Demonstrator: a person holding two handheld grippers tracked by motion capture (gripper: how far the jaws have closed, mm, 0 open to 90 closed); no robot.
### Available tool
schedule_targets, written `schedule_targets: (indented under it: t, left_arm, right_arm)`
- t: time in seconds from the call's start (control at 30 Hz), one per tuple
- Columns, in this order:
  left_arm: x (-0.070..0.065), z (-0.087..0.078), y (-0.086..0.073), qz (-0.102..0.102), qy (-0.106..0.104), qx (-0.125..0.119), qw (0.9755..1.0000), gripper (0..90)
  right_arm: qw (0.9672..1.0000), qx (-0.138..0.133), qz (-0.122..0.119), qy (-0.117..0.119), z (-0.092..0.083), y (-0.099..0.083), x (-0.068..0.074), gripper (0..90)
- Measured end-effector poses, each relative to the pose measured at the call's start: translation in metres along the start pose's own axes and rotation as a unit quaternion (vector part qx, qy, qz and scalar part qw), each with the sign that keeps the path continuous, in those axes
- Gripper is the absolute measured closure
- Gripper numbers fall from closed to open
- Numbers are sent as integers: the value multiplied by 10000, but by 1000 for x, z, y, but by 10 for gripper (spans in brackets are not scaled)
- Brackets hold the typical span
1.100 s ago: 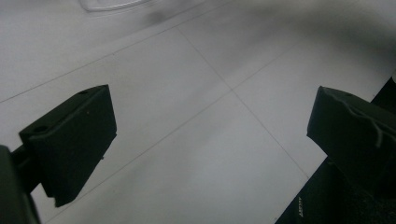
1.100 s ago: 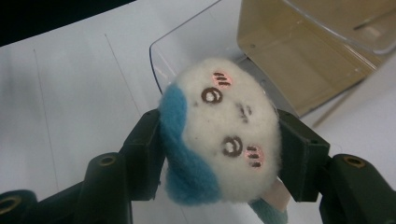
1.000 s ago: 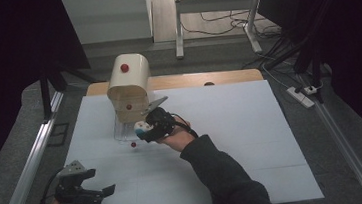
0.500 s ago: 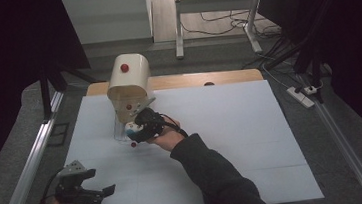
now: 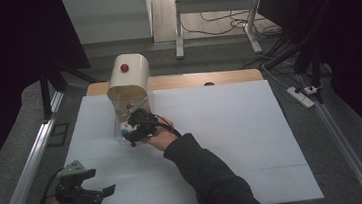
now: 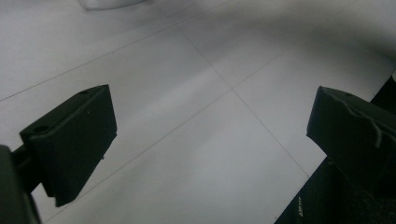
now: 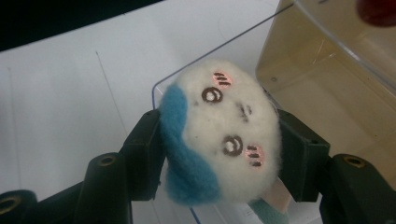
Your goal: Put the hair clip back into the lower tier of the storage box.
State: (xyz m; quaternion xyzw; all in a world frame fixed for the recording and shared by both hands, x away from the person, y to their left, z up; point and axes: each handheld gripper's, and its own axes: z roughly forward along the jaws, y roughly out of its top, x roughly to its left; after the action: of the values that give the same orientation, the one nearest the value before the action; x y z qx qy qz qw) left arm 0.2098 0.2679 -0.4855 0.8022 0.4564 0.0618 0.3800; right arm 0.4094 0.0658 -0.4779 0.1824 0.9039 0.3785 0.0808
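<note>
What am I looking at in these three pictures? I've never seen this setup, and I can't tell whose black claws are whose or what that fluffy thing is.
A person sits at a white table, holding a hand-operated gripper in each hand. The high view looks down from above the person's side. There the left gripper hovers near the table's front left corner, and the right gripper reaches toward a cream bread box with a clear door.

The other two pictures come from cameras riding on the grippers. In the left gripper view, its jaws stand wide apart over bare table. In the right gripper view, the jaws squeeze a plush toy, white with a face and blue patches, at the box's open clear door.
</note>
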Motion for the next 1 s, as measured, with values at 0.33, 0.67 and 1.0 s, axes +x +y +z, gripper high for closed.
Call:
schedule_targets:
  t: [0.33, 0.67, 1.0]
  left_arm:
    - [0, 0, 0, 8, 2, 15, 10000, 16]
    - [0, 0, 0, 24, 10, 24, 10000, 17]
    - [0, 0, 0, 26, 15, 25, 10000, 18]
  right_arm:
    - [9998, 140, 30, -169, 9, -6, -5, 370]
    - [9992, 221, 197, -259, 14, -10, -10, 300]
    - [9996, 167, 199, -146, 10, -7, -10, 250]
